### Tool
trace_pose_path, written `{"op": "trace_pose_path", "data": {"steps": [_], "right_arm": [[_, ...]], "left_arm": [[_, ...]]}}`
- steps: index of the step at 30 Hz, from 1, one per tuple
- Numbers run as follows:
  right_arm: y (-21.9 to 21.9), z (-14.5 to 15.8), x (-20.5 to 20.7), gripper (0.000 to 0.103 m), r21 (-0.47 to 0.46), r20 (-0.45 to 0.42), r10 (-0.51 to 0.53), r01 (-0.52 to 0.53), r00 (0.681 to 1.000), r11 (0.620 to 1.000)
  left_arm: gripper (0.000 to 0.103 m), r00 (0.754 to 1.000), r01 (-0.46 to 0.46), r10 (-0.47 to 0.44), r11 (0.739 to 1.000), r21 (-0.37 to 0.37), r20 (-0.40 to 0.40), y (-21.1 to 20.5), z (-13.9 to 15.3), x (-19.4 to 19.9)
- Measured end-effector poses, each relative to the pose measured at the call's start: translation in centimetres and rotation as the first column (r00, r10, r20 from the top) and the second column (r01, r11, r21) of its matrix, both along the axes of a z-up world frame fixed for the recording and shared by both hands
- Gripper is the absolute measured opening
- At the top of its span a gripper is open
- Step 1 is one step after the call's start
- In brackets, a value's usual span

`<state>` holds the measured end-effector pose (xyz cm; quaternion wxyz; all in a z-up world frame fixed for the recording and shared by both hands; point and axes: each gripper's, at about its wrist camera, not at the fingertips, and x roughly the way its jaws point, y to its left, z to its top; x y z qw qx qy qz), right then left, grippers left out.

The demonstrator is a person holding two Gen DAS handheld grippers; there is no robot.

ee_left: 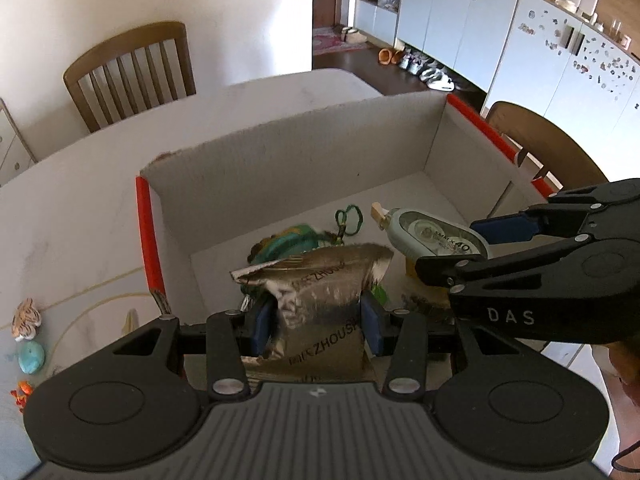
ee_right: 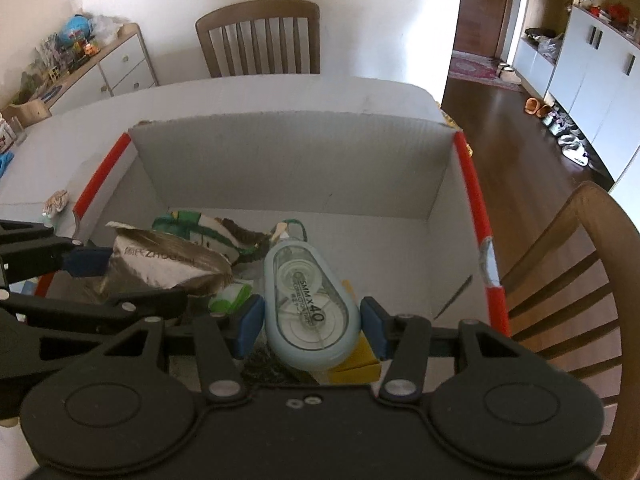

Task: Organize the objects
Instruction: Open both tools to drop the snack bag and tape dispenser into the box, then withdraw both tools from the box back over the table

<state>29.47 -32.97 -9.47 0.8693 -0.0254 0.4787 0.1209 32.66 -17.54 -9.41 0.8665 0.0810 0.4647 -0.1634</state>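
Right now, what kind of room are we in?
Probably the dining area of someone's home. A white table has wooden chairs around it, shoes sit on the floor by tall white cupboards, and toys crowd a small dresser.

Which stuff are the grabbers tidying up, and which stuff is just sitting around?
Part of the job:
- foil pouch in the left gripper
- correction tape in the right gripper
- cardboard box

Just lying about:
- small toys on the table
- chairs
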Motion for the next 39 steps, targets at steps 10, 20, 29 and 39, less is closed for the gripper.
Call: {"op": "trace_pose_path", "data": {"steps": [10,20,29,39], "right_arm": [[-0.2,-0.3,-0.2,0.052,0.001,-0.018,0.011,-0.011,1.000,1.000],[-0.7,1.6,-0.9,0.060,0.000,0.026,0.008,-0.008,1.000,1.000],[-0.7,4.1,-2.7,0.063,0.012,0.079,0.016,-0.017,0.997,1.000],[0.1,6.6,-5.1,0.065,0.030,0.132,0.025,-0.029,0.991,0.999]], "left_arm": [[0.045,1.000,-0.001,0.001,1.000,-0.007,-0.002,-0.1,-0.5,-0.2],[0.046,1.000,-0.010,0.011,0.999,-0.046,0.016,0.5,0.0,-1.1],[0.050,0.998,-0.016,0.024,0.993,-0.114,0.065,1.7,2.0,-2.6],[0.054,0.992,-0.017,0.038,0.986,-0.169,0.122,3.7,4.5,-5.0]]}}
